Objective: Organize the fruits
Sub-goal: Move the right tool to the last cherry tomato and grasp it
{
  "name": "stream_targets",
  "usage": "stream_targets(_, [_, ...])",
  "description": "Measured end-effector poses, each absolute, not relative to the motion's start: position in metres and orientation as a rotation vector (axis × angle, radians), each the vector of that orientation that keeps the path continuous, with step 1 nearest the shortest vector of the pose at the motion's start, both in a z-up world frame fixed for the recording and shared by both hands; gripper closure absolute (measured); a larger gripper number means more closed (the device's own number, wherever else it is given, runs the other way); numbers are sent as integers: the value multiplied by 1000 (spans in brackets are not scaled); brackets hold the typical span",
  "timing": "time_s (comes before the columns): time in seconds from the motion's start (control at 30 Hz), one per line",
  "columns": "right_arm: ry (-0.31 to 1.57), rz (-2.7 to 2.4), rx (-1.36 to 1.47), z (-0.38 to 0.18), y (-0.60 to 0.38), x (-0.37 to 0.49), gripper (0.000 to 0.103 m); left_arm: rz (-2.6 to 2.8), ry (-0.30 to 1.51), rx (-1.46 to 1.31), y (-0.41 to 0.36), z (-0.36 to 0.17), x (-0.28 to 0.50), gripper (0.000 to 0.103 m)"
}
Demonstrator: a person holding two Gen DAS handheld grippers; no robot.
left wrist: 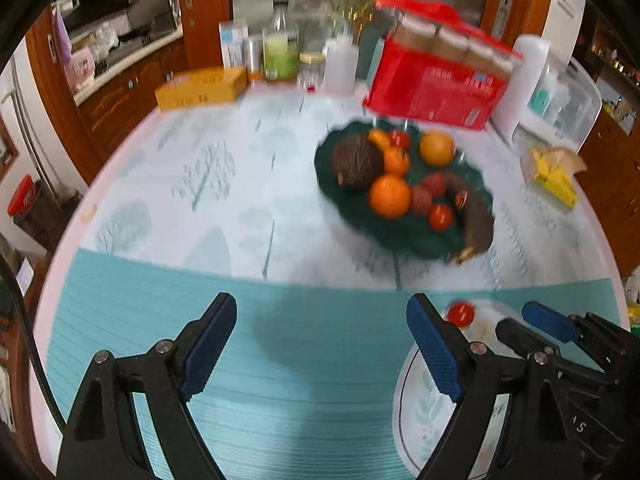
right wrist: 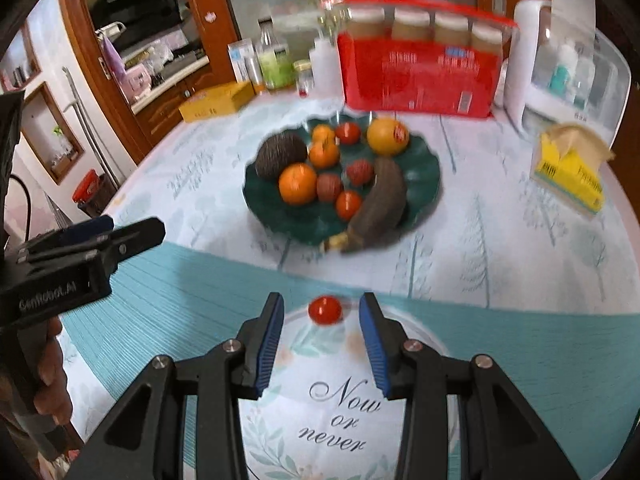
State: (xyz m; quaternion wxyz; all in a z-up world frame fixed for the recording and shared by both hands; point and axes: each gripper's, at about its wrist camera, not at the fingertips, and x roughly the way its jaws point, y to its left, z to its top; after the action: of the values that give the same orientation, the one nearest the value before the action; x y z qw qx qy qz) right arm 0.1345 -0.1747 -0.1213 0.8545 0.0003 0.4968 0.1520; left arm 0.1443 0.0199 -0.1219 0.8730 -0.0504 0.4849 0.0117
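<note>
A dark green plate (right wrist: 424, 176) in mid-table holds oranges, small tomatoes, reddish lychee-like fruits, a rough brown round fruit (right wrist: 280, 155), a blackened banana (right wrist: 380, 204) and a yellow grapefruit (right wrist: 387, 136). Nearer, a white printed plate (right wrist: 320, 364) carries one small red tomato (right wrist: 326, 310). My right gripper (right wrist: 322, 340) hovers over this plate, jaws narrowly apart and holding nothing, the tomato just past its tips. My left gripper (left wrist: 322, 344) stands wide open and empty over the teal mat, left of the white plate (left wrist: 420, 432) and tomato (left wrist: 461, 314).
A teal placemat (left wrist: 200, 320) covers the near table. Along the back stand a red box of jars (right wrist: 416, 76), a yellow box (right wrist: 216, 104), bottles (right wrist: 274, 62) and a white appliance (right wrist: 528, 52). A yellow tissue pack (right wrist: 568, 172) lies at the right. Wooden cabinets surround the table.
</note>
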Motion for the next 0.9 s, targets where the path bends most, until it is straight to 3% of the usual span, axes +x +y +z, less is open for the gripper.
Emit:
stream_targets(0.3, [1102,315,19,-159,-166,141,63,25,1119,-141,22,-170,144,17])
stream_targets(0.8, [1085,259,-38,-185,-154,152,64,21,1158,-165,29,-184,153,17])
stream_targets(0.9, [1070,246,-85,-187,-149,149,71,20,1163,-169,29,-185,153,17])
